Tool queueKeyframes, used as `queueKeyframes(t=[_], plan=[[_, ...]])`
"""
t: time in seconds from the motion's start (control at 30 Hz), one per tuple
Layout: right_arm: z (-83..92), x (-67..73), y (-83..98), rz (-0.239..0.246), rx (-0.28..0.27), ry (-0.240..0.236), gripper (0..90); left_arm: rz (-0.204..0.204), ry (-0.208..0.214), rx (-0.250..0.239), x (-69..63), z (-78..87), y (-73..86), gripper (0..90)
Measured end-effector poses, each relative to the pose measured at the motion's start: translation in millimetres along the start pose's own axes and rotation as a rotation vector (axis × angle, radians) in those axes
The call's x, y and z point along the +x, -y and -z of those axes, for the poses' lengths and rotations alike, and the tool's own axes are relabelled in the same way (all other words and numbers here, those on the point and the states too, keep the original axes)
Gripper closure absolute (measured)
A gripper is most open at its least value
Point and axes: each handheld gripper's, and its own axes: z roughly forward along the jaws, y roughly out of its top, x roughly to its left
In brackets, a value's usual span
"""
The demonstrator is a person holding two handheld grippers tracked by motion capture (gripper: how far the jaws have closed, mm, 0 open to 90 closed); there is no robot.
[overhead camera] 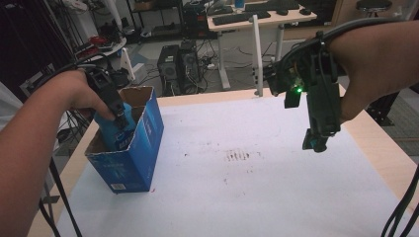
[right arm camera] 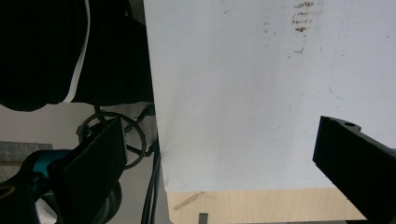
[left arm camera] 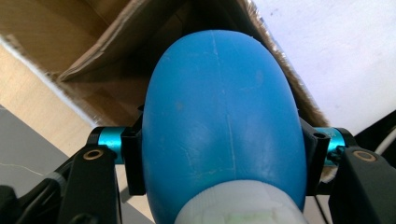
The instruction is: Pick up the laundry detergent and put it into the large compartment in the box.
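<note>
Lowering the blue bottle (left arm camera: 219, 126), clamped by the left gripper (overhead camera: 117, 117), into the cardboard box (overhead camera: 143, 158) probably wants a straight descent; the right gripper (right arm camera: 219, 163) hangs open.

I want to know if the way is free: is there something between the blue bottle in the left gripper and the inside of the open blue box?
Nothing visible blocks it. The blue bottle is held by the left gripper right over the open top of the blue box, and the part of the inside that shows is bare brown cardboard. The bottom of the box is hidden.
</note>
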Motion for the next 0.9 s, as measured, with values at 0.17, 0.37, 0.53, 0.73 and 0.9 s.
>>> queueKeyframes(t=[0.17, 0.37, 0.53, 0.73, 0.9], plan=[[-2.6, -0.2, -1.3, 0.001, 0.002, -0.003, 2.1, -0.043, 0.006, 0.015, 1.4, -15.7, 1.7, 37.4], [-5.1, -1.2, -1.4, 0.002, 0.005, -0.007, 2.1, -0.092, 0.003, 0.025, 1.7, -31.5, 2.7, 37.4], [-3.5, -1.0, -1.0, 0.003, -0.004, -0.008, 2.1, -0.122, 0.000, 0.039, 2.7, -37.8, 3.0, 37.4], [-4.0, -1.3, -0.1, 0.006, -0.011, -0.006, 2.1, -0.189, 0.001, 0.026, 1.9, -42.6, 3.6, 37.3], [-3.9, -1.3, -0.3, 0.007, -0.009, -0.004, 2.1, -0.201, -0.002, 0.027, 0.7, -43.6, 1.6, 37.2]])
